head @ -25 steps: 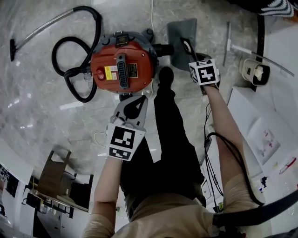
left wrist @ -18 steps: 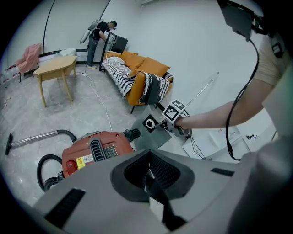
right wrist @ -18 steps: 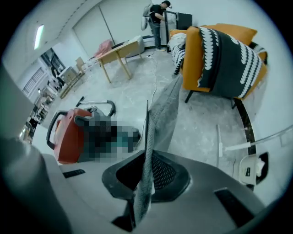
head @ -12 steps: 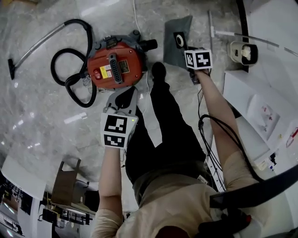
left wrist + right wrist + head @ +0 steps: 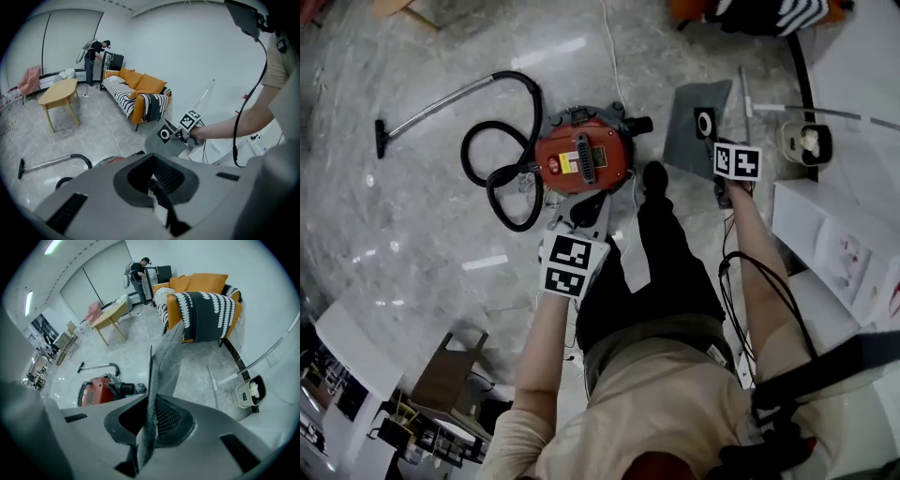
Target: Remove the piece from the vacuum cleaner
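One grey flat piece (image 5: 692,142), with a white ring near its right edge, is held up right of the red vacuum cleaner (image 5: 581,161). Its long axis seemingly runs near to far. The right gripper (image 5: 150,411) clamps it edge-on. The left gripper (image 5: 589,212) is clenched. The cleaner's yellow label is unreadable.

Beige shirt (image 5: 666,403), black trousers (image 5: 667,272), grey left tongs (image 5: 586,204).
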Available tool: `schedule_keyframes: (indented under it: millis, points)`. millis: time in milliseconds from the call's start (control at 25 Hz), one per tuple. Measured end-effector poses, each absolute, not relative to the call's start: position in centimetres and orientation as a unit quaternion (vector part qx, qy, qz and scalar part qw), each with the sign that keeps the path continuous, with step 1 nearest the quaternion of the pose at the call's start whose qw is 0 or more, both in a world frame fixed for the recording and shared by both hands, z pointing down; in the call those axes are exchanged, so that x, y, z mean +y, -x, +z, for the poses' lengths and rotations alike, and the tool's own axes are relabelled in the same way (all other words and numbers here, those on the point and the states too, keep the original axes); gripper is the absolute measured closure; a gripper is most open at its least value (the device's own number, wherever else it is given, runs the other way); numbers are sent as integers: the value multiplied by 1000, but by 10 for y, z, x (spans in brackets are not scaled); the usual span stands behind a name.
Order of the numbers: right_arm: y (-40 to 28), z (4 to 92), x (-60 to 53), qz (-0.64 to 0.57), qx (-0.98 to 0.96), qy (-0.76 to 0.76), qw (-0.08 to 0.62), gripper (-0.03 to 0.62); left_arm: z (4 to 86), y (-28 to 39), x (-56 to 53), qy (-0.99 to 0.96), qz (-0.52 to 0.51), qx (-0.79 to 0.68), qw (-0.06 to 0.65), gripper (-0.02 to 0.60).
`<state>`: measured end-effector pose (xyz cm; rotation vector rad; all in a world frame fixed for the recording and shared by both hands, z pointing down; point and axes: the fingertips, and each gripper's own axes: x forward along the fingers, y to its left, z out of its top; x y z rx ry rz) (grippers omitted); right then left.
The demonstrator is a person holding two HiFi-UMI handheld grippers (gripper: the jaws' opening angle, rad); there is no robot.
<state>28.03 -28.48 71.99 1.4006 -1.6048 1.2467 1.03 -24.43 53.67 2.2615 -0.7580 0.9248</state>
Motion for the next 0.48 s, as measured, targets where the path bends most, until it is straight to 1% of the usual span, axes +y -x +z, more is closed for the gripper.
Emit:
schedule_keyframes:
  millis: [160,240,480]
  points:
    - [-275,678,-283,488,-604,-566,276,569,513,12,-249,-849,354,-296,259,578]
    - [-266,658,-281,488,-606,-573,258,569,502,24,-251,-849,351,-302,256,578]
    - [-244,599,-281,455,-629,-572,265,569,469,50,-242,-852,340,-310,251,578]
